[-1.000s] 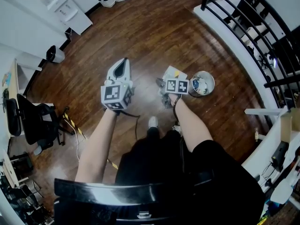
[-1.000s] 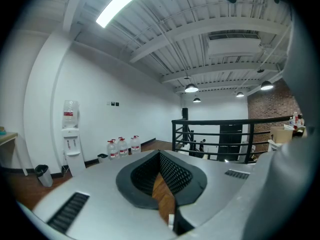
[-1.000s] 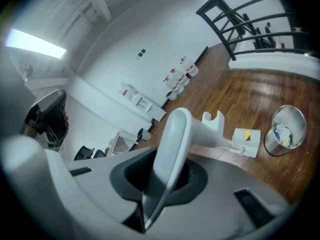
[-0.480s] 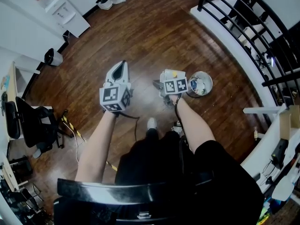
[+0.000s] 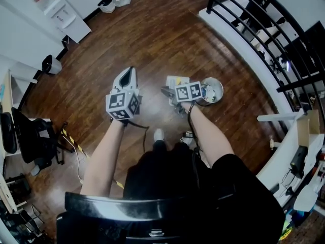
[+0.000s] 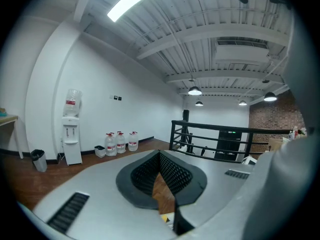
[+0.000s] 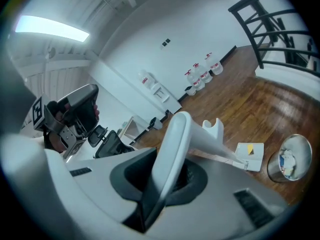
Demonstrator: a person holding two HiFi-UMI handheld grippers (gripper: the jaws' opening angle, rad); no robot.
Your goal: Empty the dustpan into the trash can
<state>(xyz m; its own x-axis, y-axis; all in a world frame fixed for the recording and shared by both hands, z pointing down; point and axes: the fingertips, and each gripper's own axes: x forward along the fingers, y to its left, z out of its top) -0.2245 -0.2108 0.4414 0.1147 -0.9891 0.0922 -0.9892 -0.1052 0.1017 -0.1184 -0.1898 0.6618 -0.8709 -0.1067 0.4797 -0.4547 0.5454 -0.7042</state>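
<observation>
- Found the right claw [image 7: 169, 170] clenched on the dustpan's long white handle [image 7: 175, 134], pads tight against both its sides.
- Found the left claw [image 6: 161, 156] clamped shut on nothing, held level and off to one side, with no part in the work.
- Located the dustpan [image 5: 175, 81] just beside the trash can [image 5: 221, 87], not over it. Confirmed the same from the right gripper view: dustpan [image 7: 250, 156] at the far end of the handle, trash can [image 7: 276, 173] next to it, a strip of bare floor [image 5: 167, 39] between them.
- Placed the trash can on the floor towards its railing edge, already holding some rubbish.
- Spotted a yellow scrap [image 7: 250, 150] lying in the dustpan, so judged the load not yet tipped.
- Compared with a second ago: noted the right claw [image 5: 171, 92] raised a little and rolled on the handle, and the dustpan swung slightly further from the can's rim in the head view. Saw no real shift in the left claw [image 5: 130, 71].
- Judged the dustpan to hang clear of the floor now, though could not rule out contact from these views.
- Read the change as the start of the lift, with the carry across and the tip both outstanding.
- Flagged one risk: rolling the handle further before reaching the rim could spill the scrap onto the floor.
</observation>
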